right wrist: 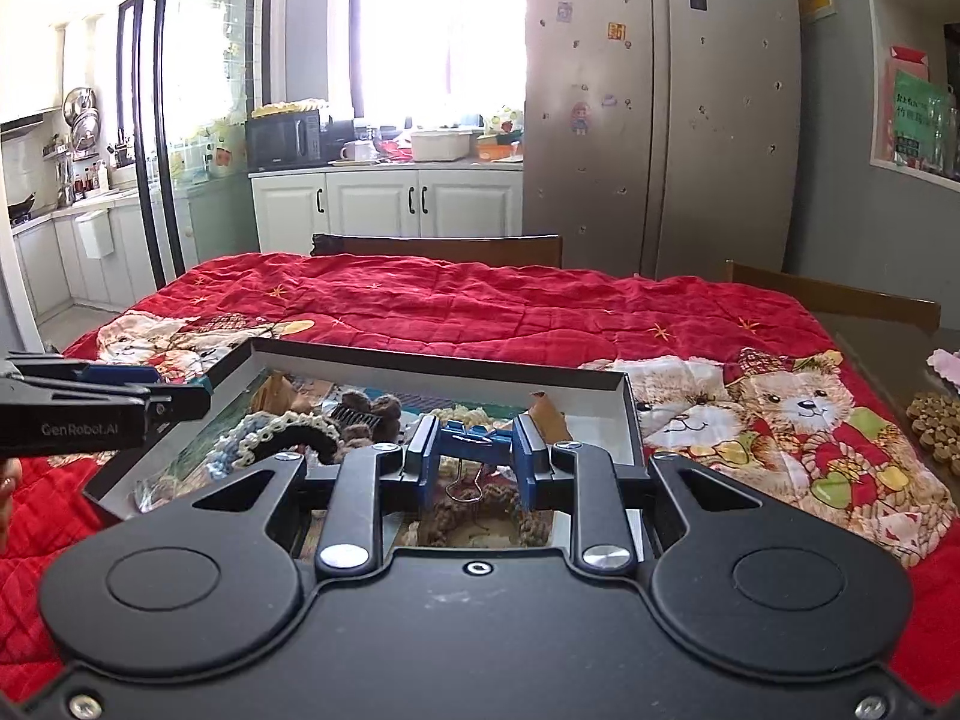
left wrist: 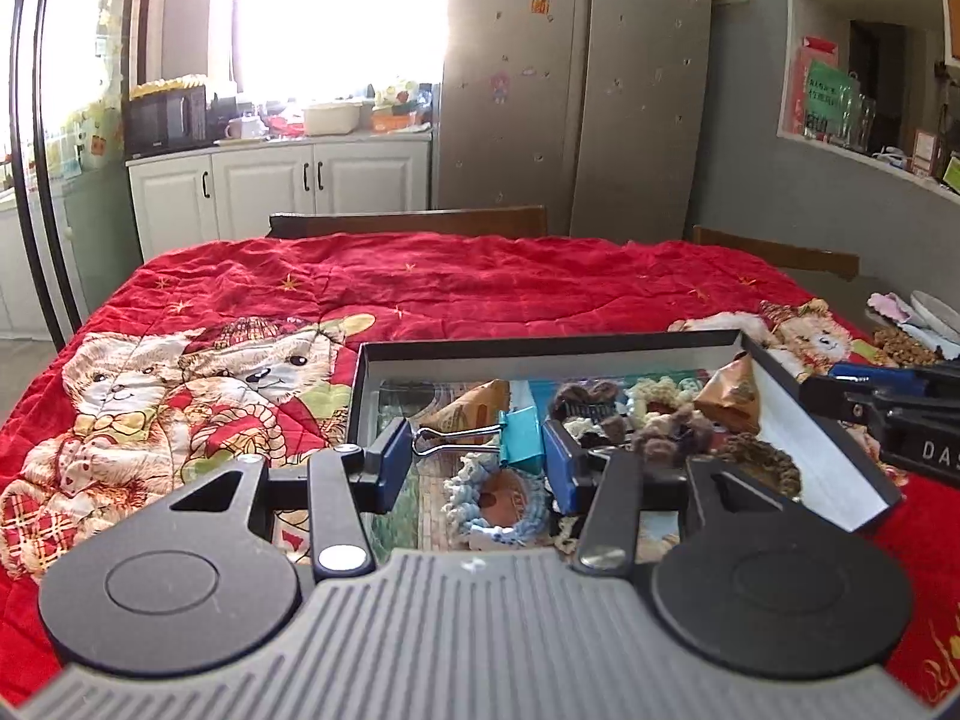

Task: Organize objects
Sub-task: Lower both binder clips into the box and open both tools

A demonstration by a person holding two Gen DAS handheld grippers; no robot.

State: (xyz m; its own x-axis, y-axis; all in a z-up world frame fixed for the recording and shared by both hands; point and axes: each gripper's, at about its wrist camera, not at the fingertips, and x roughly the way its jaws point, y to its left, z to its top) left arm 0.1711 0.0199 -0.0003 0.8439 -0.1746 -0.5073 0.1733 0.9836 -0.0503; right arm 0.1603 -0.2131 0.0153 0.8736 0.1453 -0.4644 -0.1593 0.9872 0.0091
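Over a tabletop draped in a red quilt, you hold both tools above a shallow black box crowded with crocheted scrunchies and paper-wrapped bits. Your left hand-held gripper stands partly open with a teal binder clip between its blue pads (its wire handles point left; whether both pads press on it, you cannot tell). Your right hand-held gripper is closed narrow on a blue binder clip, its wire loop hanging just over the box's contents.
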